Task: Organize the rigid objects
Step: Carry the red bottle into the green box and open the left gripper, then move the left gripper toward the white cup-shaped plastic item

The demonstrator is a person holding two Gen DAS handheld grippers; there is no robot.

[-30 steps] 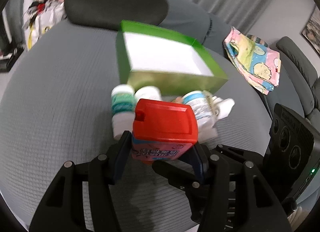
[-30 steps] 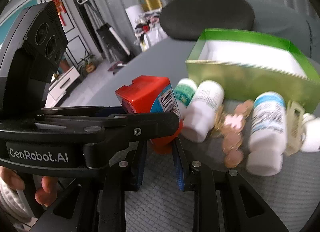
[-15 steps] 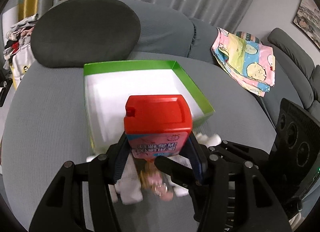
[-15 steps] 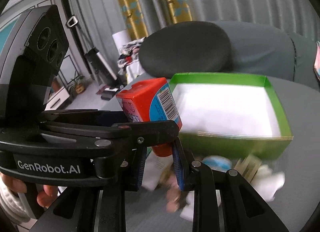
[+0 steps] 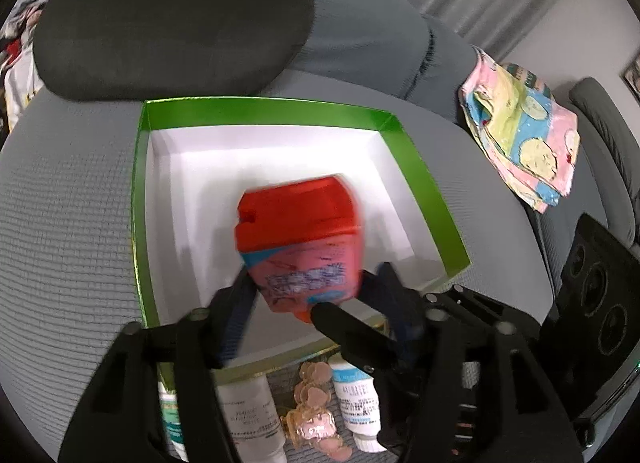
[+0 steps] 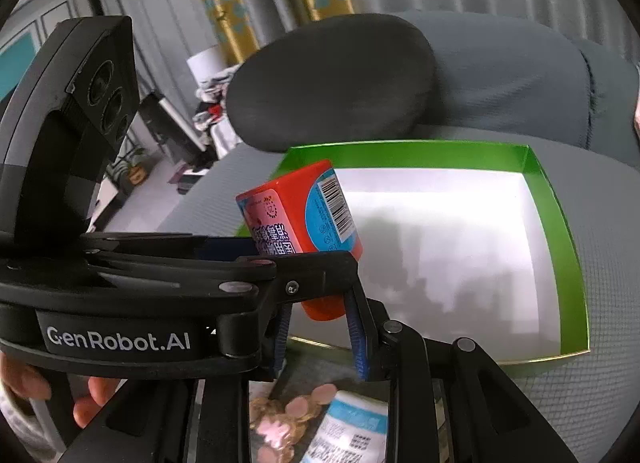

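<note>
Clamped on the red box (image 5: 298, 239), the left gripper (image 5: 312, 295) holds it tilted above the white floor of the green tray (image 5: 420, 175). Its two blue-padded fingers (image 5: 240, 303) press the box's two sides. The right gripper (image 6: 320, 343) sits just beside and under the left one; its two fingers stand a little apart with nothing between them, so it is released.

The tray is one open box with four green walls. Its white floor is bare on every side of the red box, with the widest free room toward the far wall and the left wall. The red box hangs near the tray's front wall, closer to the right wall than the left.

Outside the front wall, on the grey cushion (image 5: 72, 223), lie three white bottles (image 5: 356, 395) and one heap of pink coins (image 5: 316, 415) between two of them. One dark pillow (image 5: 172, 15) lies behind the tray, touching or nearly touching its far wall. One folded patterned cloth (image 5: 524, 143) lies well apart, to the right.
</note>
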